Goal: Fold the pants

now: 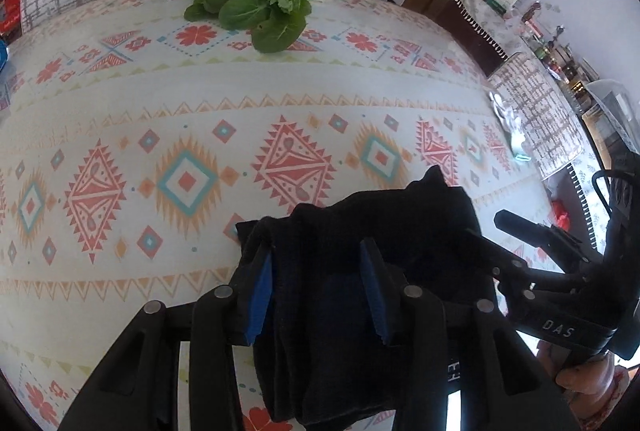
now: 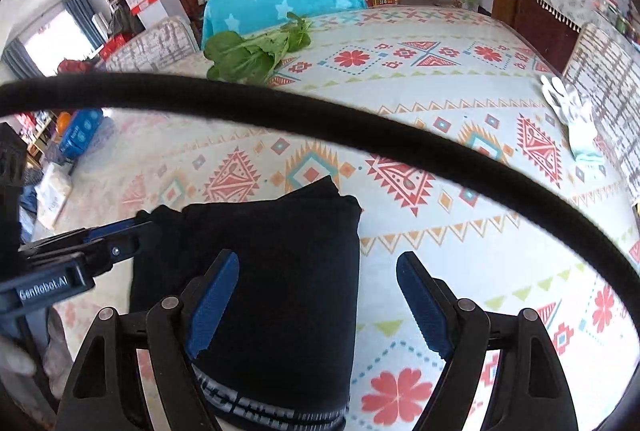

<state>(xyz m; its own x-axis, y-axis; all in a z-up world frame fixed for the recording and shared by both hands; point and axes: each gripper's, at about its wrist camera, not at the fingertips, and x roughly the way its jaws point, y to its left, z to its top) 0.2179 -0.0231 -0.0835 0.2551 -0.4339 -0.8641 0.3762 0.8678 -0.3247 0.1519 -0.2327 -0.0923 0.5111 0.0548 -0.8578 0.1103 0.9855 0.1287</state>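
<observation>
Now the black folded pants [image 2: 276, 271] lie low in the frame on the patterned worktop [image 2: 460, 231]. Left gripper [image 1: 320, 295] clamps the bundle; right gripper [image 2: 316, 307] stands open (touching nothing). Release gently, then press the fold flat.

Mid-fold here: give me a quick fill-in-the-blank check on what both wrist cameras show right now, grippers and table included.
1. The right gripper has its jaws ____, pressing on nothing.
2. The folded pants are ____ in colour.
3. At the far edge of the tablecloth lies a bunch of leafy ____.
4. Near the table's right edge in the right wrist view lies a white ____.

Missing words: open; black; greens; glove
</observation>
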